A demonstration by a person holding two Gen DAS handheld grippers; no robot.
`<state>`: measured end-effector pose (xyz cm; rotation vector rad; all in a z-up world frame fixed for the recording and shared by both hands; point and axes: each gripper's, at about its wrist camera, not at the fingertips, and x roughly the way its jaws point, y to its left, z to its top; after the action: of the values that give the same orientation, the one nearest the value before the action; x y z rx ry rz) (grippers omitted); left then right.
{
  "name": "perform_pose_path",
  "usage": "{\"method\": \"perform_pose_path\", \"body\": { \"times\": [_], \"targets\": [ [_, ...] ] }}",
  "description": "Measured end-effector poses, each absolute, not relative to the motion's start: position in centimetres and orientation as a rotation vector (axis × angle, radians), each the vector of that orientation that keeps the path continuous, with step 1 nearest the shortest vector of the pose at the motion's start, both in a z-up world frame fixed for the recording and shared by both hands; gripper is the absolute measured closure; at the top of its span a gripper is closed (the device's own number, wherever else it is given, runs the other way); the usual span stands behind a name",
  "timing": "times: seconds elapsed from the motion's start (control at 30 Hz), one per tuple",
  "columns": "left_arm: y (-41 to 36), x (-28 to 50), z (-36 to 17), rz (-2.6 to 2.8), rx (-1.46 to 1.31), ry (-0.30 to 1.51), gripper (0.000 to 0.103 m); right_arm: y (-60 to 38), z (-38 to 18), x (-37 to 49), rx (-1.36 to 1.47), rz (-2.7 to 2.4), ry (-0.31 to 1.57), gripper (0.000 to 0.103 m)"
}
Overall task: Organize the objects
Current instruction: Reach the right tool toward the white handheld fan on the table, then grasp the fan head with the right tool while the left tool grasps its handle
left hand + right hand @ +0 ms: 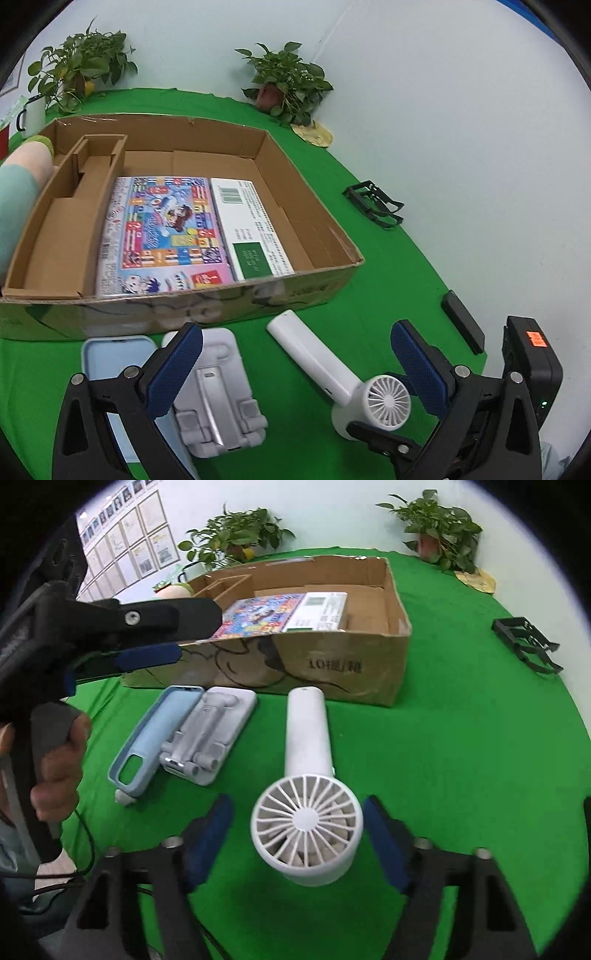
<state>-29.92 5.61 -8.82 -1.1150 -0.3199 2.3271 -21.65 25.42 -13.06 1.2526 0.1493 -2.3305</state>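
Observation:
A white handheld fan lies on the green cloth, its handle pointing at the cardboard box. My right gripper is open around the fan's round head; its right pad is close to the rim and a gap shows at its left pad. My left gripper is open wide and low over the cloth, above a white folding phone stand and the fan, gripping nothing. A light blue phone case lies left of the stand. The box holds a colourful game box and a white carton.
A black wire frame and a flat black bar lie right of the box. Two potted plants and a white mug stand at the back. A hand holds the left gripper at the left.

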Motion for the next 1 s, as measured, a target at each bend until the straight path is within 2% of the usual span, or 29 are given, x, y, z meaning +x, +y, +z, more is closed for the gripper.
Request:
{"method": "perform_pose_path", "body": {
  "times": [0.07,0.23,0.43,0.53,0.6,0.77,0.83,0.87,1.0],
  "targets": [
    [6.0,-29.9,-8.8,2.318,-1.116,-0.311,0.0,25.6,-13.2,-21.7,1.26,-2.348,0.147,0.046],
    [7.0,-30.2,-9.4,2.26,-1.166,-0.321,0.001,26.4,-13.3,-21.5,1.277,-2.327,0.054,0.046],
    [9.0,-31.1,-10.7,2.166,-1.265,-0.329,0.002,29.0,-14.1,-22.1,1.352,-2.154,-0.312,0.046],
    [10.3,-31.4,-11.4,2.124,-1.31,-0.314,0.008,31.1,-15.1,-22.8,1.385,-2.063,-0.518,0.046],
    [11.0,-31.7,-11.8,2.106,-1.335,-0.316,0.008,32.6,-15.6,-23.2,1.39,-2.046,-0.612,0.045],
    [12.8,-32.5,-12.7,2.062,-1.388,-0.307,0.019,34.6,-14.4,-23.1,1.376,-2.157,-0.563,0.034],
    [13.4,-32.9,-13.1,2.059,-1.413,-0.294,0.022,34.2,-13.5,-22.7,1.336,-2.183,-0.483,0.026],
    [13.7,-33.1,-13.4,2.056,-1.426,-0.29,0.027,33.8,-13.2,-22.6,1.322,-2.193,-0.429,0.026],
    [14.1,-34.3,-14.9,2.039,-1.507,-0.332,0.035,31.7,-12.8,-21.8,1.295,-2.207,-0.257,0.024]
  ]
}}
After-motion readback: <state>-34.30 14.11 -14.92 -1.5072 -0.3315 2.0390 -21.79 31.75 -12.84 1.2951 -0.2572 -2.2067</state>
